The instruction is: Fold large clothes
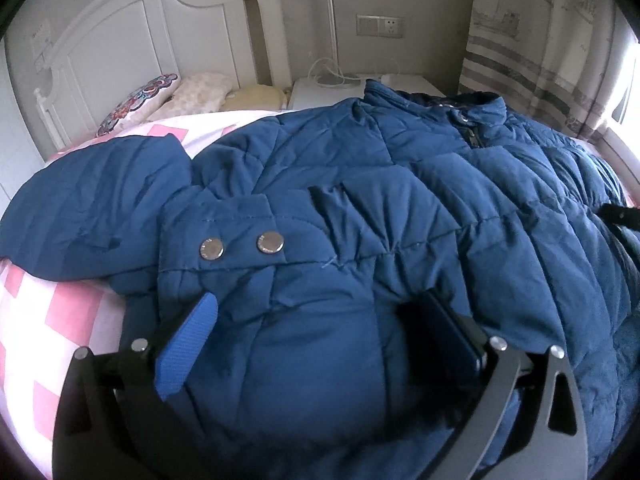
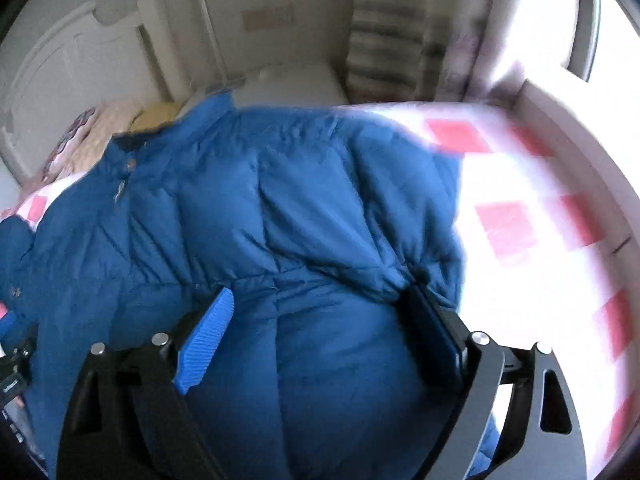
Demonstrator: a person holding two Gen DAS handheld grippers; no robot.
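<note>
A large blue quilted puffer jacket [image 1: 360, 184] lies spread on the bed, collar and zipper toward the headboard; it also shows in the right wrist view [image 2: 260, 208]. Its left sleeve [image 1: 96, 208] lies out to the side, with a two-snap tab [image 1: 236, 246]. My left gripper [image 1: 320, 320] stands wide, fingers pressed into a puffy bulge of the jacket's lower part. My right gripper [image 2: 324, 312] stands equally wide around another bulge near the jacket's right edge. The fabric fills both gaps. The other gripper shows at the edge of the right wrist view [image 2: 12, 344].
The bed has a pink and white checked sheet [image 2: 520, 216]. Pillows [image 1: 160, 96] lie by the white headboard [image 1: 120, 40]. A white nightstand [image 1: 332, 88] with a lamp stands behind. A curtain [image 1: 540, 40] and bright window [image 2: 560, 20] are on the right.
</note>
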